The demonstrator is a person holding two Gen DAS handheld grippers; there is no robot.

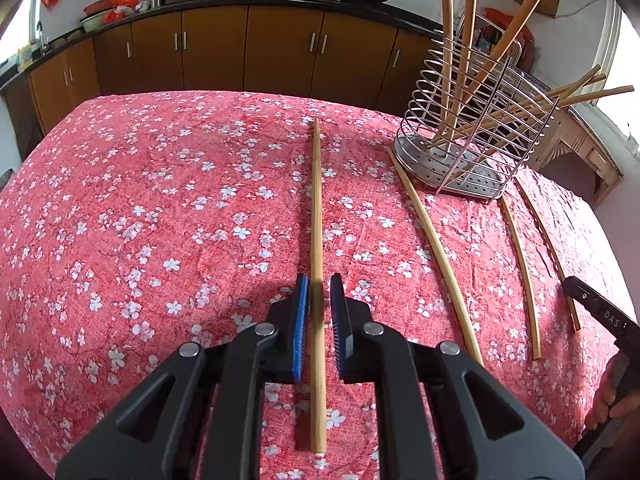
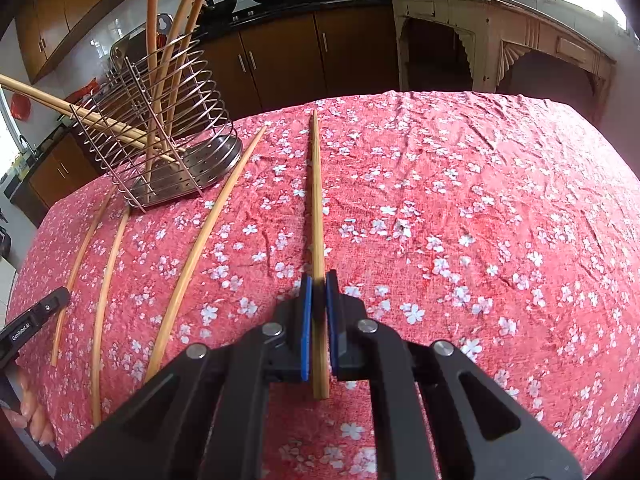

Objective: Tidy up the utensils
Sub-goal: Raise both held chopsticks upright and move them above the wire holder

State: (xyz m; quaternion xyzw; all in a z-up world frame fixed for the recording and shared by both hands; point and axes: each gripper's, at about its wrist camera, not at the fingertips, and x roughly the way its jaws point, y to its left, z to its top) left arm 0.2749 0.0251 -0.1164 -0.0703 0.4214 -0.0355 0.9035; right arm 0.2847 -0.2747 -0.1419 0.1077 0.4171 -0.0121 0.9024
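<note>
While right gripper [image 2: 319,286] clamps chopstick [image 2: 317,200] | left gripper [image 1: 319,288] loose

You are looking at a tabletop [image 1: 140,200] that is wearing a wrinkled red cloth printed with small white blossoms. A wire utensil holder [image 1: 472,148] is standing on it toward the far side, with several chopsticks leaning inside it. Three loose chopsticks [image 1: 436,248] are lying flat on the cloth just in front of the holder, side by side and slightly apart. One more chopstick [image 1: 316,200] is lying off to their side, and another single chopstick [image 2: 318,208] is stretching across the cloth in the right wrist view.
</note>
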